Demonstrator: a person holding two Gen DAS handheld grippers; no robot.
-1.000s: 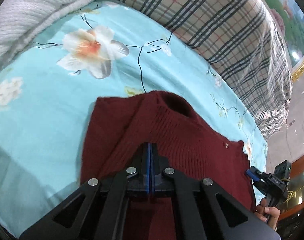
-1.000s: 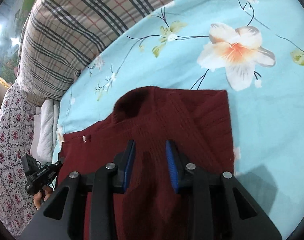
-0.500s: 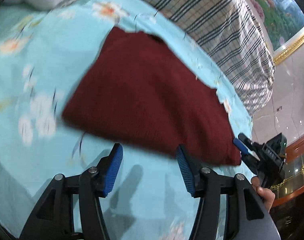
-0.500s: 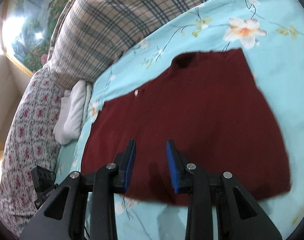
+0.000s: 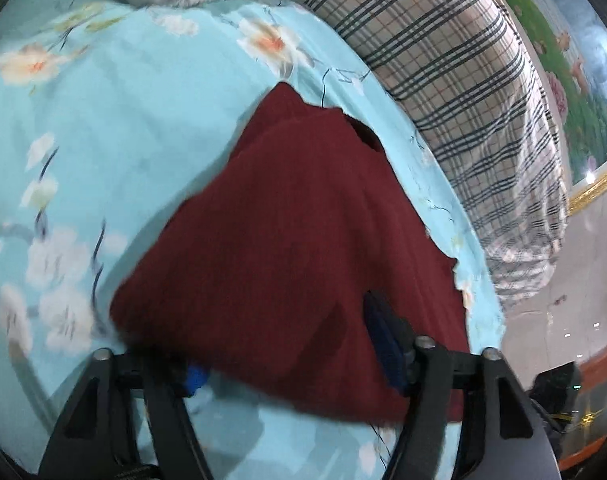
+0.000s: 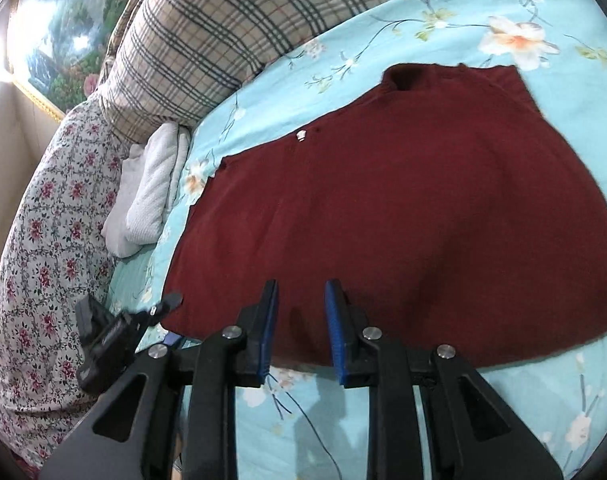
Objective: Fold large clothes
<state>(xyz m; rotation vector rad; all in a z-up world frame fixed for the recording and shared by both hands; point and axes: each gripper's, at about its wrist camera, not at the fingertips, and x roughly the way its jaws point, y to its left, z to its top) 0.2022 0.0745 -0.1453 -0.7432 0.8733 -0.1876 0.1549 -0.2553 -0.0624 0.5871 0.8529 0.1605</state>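
A dark red knitted sweater [image 5: 303, 248] lies folded flat on a light blue floral bedsheet [image 5: 115, 128], collar towards the pillows. It fills the middle of the right wrist view [image 6: 415, 208]. My left gripper [image 5: 291, 356] is open at the sweater's near hem; the cloth's edge lies over the space between its blue pads and hides part of the left pad. My right gripper [image 6: 301, 328] is open, its blue pads at the near hem, nothing between them. The left gripper [image 6: 159, 316] also shows at the sweater's near left corner in the right wrist view.
A plaid pillow [image 5: 463, 80] lies beyond the sweater, also in the right wrist view [image 6: 223, 32]. A white folded towel [image 6: 151, 192] sits beside a floral pillow [image 6: 43, 240] at the left. A tiled floor [image 5: 583, 272] lies past the bed's right edge.
Both grippers have drawn back from the collar end to the near hem. The left gripper, shut a second ago, has opened and moved in over the hem. The right gripper stays open.
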